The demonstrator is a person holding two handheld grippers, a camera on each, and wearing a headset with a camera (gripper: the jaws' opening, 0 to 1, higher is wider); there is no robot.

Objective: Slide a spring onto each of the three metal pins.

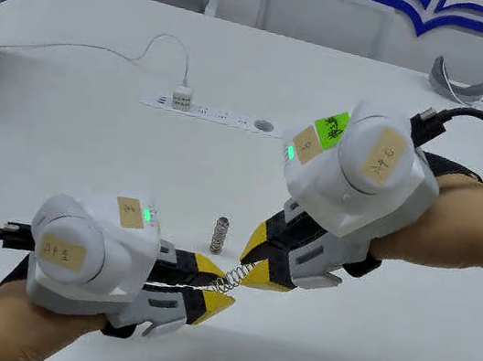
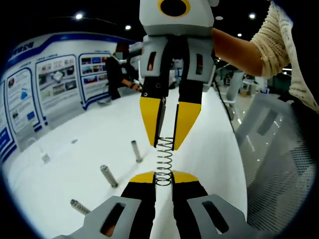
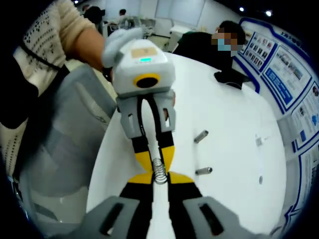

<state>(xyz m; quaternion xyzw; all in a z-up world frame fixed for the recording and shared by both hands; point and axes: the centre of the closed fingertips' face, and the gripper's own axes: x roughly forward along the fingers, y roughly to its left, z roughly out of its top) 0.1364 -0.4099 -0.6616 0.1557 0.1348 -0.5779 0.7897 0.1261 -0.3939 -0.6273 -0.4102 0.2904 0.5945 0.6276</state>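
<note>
A small steel spring (image 1: 233,277) hangs in the air between my two grippers. My left gripper (image 1: 219,290) is shut on one end of the spring (image 2: 164,162). My right gripper (image 1: 255,262) is shut on the other end, tips almost meeting the left one's. From the right gripper (image 3: 159,178), the spring (image 3: 158,170) runs straight to the left gripper's fingertips (image 3: 143,160). On the white table (image 1: 62,141) stand a bare metal pin (image 2: 135,151) and two pins wearing springs (image 2: 108,175) (image 2: 79,206). One sprung pin (image 1: 219,234) stands just behind the grippers.
A white power strip (image 1: 208,112) with a plugged charger (image 1: 182,96) and its cable lies further back. A grey mesh chair (image 2: 279,149) stands at the table's edge. A person (image 2: 118,69) stands by wall posters; another person (image 3: 219,42) sits at the far end.
</note>
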